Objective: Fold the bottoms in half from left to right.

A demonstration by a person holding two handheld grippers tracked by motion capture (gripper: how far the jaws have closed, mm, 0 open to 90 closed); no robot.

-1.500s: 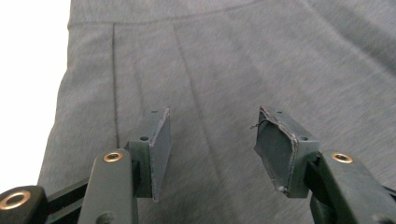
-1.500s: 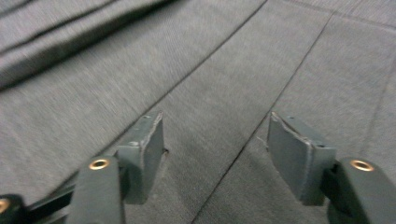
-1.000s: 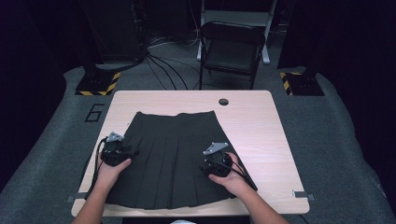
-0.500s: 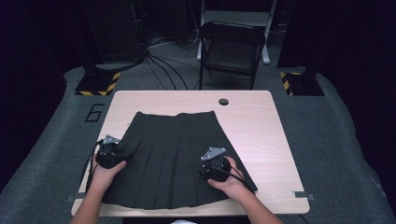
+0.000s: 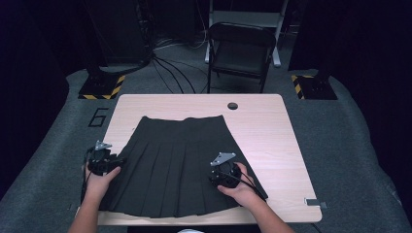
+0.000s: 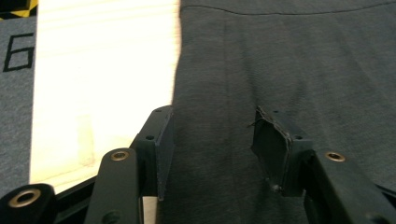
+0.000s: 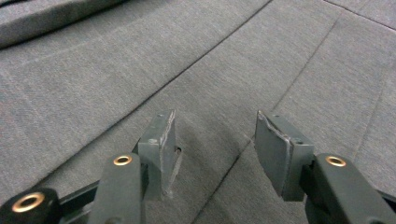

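Observation:
A black pleated skirt lies flat on the light wooden table, waistband away from me. My left gripper is at the skirt's left edge; its jaws have just been opening. In the left gripper view the gripper stands open low over the skirt, its left jaw beside the fabric's edge and the bare table. My right gripper rests over the skirt's right half. In the right gripper view the gripper is open above the pleats, jaws just closing a little, nothing pinched.
A folding chair stands behind the table, with cables on the floor beside it. Striped stand bases sit at the back left and back right. A small round hole marks the tabletop's far side.
My left hand has slid left and slightly toward me, from over the skirt's left pleats to its left edge. The right hand has stayed put.

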